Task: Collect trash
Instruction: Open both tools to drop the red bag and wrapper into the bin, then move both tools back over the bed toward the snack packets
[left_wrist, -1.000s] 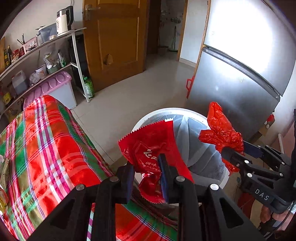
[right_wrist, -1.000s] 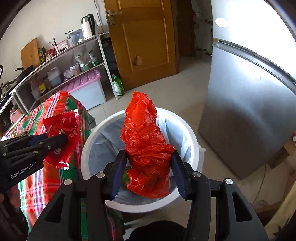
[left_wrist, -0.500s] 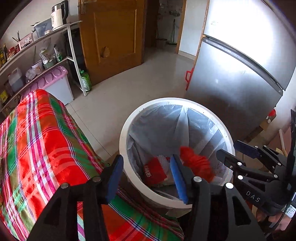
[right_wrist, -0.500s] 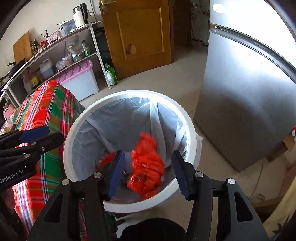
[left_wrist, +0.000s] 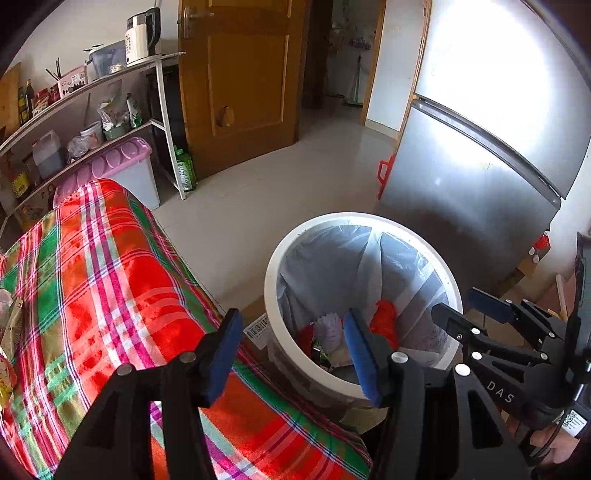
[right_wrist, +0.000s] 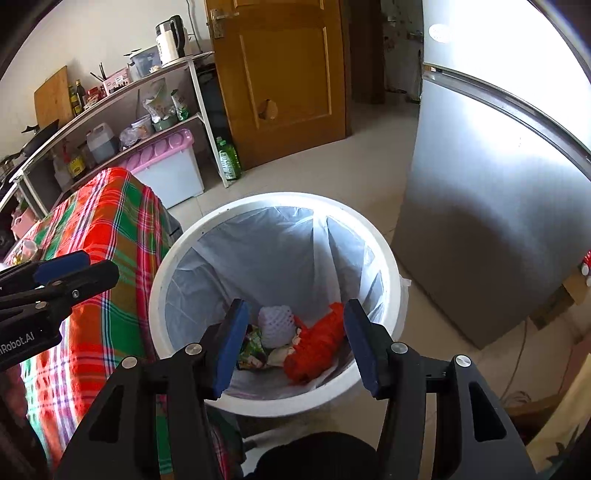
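Note:
A white trash bin (left_wrist: 271, 266) (right_wrist: 157, 266) with a grey liner stands on the floor beside the table. Inside lie a crumpled red plastic bag (right_wrist: 319, 345) (left_wrist: 384, 319), a white foam net (right_wrist: 275, 326), a red snack wrapper (left_wrist: 306, 338) and other scraps. My left gripper (left_wrist: 291, 354) is open and empty, over the table edge and the bin's near rim. My right gripper (right_wrist: 293, 345) is open and empty above the bin. Each gripper shows in the other's view, the right one (left_wrist: 480, 306) and the left one (right_wrist: 74, 269).
The table with a red and green plaid cloth (left_wrist: 92, 280) (right_wrist: 107, 221) is left of the bin. A silver fridge (left_wrist: 480, 166) stands right behind it. A shelf rack (left_wrist: 92, 110), a pink-lidded box (right_wrist: 166, 162), a green bottle (right_wrist: 229, 162) and a wooden door (left_wrist: 240, 81) are further back.
Both grippers opened and let go of the red wrapper and the red bag, which fell into the bin. Both grippers have since pulled back a little from the bin.

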